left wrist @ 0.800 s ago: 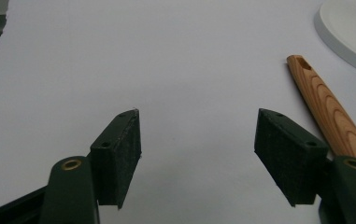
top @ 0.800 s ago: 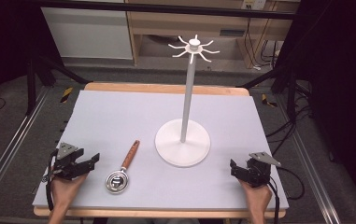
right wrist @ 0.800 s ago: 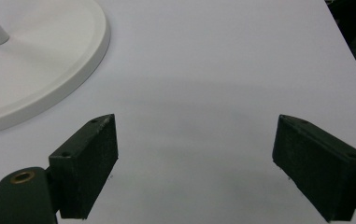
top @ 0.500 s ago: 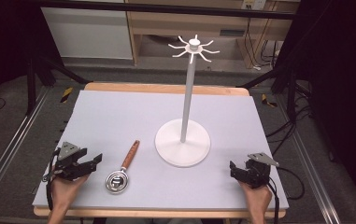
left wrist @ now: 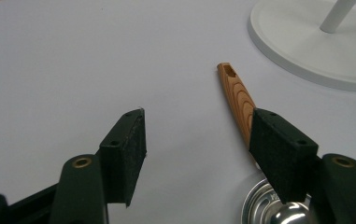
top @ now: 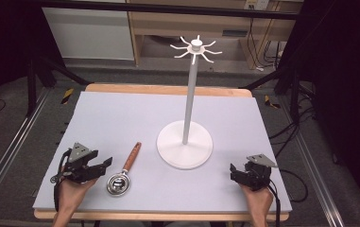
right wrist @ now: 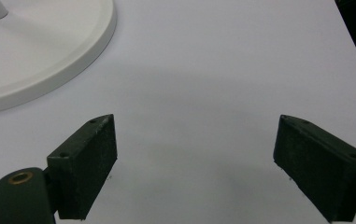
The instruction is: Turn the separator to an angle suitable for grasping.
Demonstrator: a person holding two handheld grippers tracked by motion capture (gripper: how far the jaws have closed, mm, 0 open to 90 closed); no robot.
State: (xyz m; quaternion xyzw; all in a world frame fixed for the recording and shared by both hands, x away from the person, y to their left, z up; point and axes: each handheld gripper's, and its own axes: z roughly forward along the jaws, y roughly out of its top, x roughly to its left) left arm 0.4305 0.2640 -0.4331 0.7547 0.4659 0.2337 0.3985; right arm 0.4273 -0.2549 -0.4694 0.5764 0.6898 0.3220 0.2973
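Left gripper nearer, spoon beside jaws.

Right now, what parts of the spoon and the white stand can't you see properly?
- Measuring spoon: in the left gripper view, a jaw of the left hand-held gripper covers the lower handle, and the bottom edge cuts off the metal bowl.
- White stand: in the right gripper view, the top and left edges cut off most of its base and pole.
- Stand's hooks: in the high view, too small to show their tips.
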